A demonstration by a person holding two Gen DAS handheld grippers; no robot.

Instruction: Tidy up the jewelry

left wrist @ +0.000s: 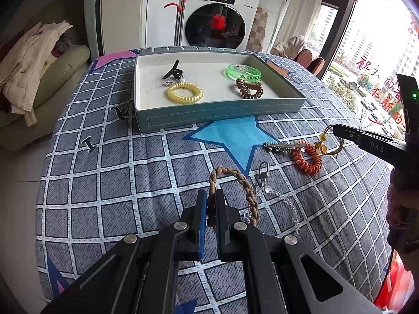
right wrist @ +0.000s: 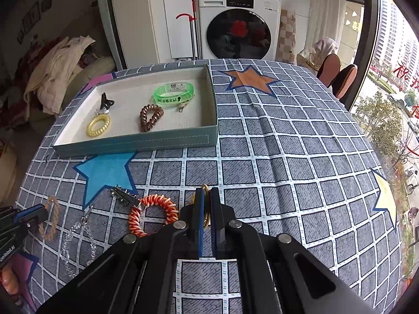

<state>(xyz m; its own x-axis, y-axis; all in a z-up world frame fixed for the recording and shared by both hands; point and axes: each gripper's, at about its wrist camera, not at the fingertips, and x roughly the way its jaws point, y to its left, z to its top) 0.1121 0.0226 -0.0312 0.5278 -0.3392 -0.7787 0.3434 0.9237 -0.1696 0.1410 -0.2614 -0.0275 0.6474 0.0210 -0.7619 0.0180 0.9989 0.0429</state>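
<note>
In the left wrist view, the left gripper [left wrist: 212,196] is closed on a brown braided bracelet [left wrist: 246,191], nearer the camera than the tray [left wrist: 209,116]. Four pieces already lie in the tray: a black claw clip [left wrist: 173,72], a yellow coil tie [left wrist: 185,92], a green bracelet [left wrist: 244,72] and a brown coil tie [left wrist: 248,88]. Outside it, on the surface [left wrist: 104,183], remain a metal hair clip [left wrist: 284,146], an orange coil tie [left wrist: 307,158] and a clear bead chain [left wrist: 275,193].

In the right wrist view, the right gripper [right wrist: 207,196] is closed narrowly on a thin gold ring piece [right wrist: 205,189], in front of the tray [right wrist: 136,141] and just beside the orange coil tie [right wrist: 153,213]. So roughly half of the task appears done; two pieces are in hand and three wait.
</note>
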